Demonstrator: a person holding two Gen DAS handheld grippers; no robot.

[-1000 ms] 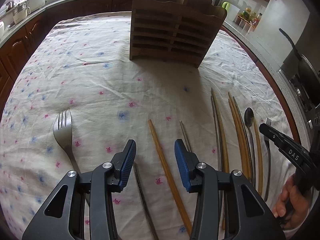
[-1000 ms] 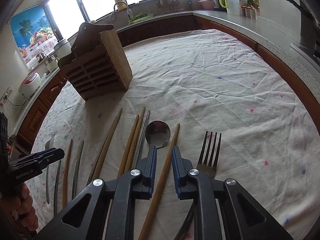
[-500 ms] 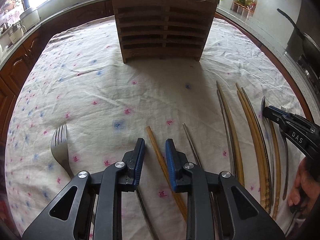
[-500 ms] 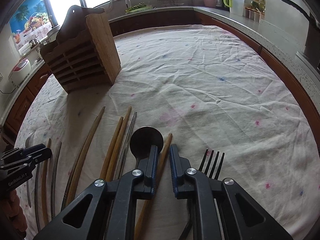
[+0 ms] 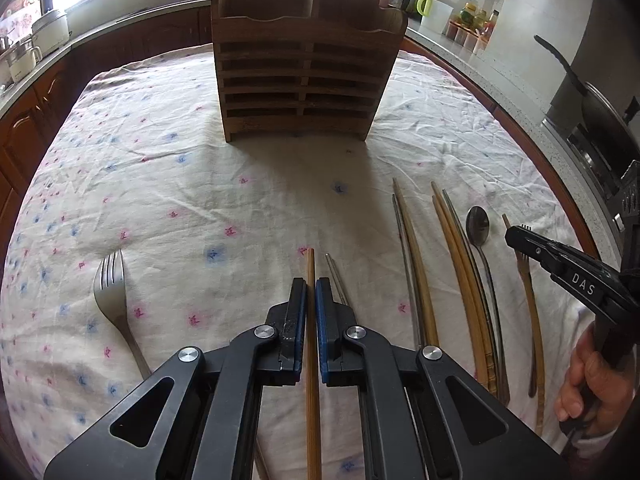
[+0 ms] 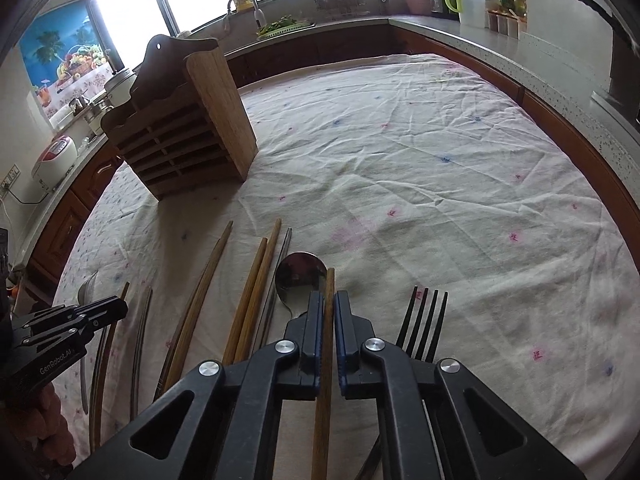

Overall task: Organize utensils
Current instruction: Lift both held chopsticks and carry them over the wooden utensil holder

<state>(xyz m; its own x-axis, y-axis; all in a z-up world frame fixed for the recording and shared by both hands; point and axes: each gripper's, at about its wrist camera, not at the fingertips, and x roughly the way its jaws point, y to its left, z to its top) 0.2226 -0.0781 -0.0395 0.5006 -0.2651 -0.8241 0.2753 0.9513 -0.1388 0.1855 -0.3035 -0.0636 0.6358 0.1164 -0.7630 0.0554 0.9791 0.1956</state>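
Both hand-held grippers clamp wooden chopsticks; only right view shows black fork.

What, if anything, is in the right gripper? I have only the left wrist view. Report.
Observer: The right gripper is shut on a wooden chopstick; its jaws have just been closing.
Operator: Tell me what lies to its right.
Observer: A black fork lies flat just right of that gripper, tines pointing away from it.
Operator: Now the other side.
Observer: The metal spoon has its bowl right beside the chopstick's tip, and its neck is hidden behind the gripper.
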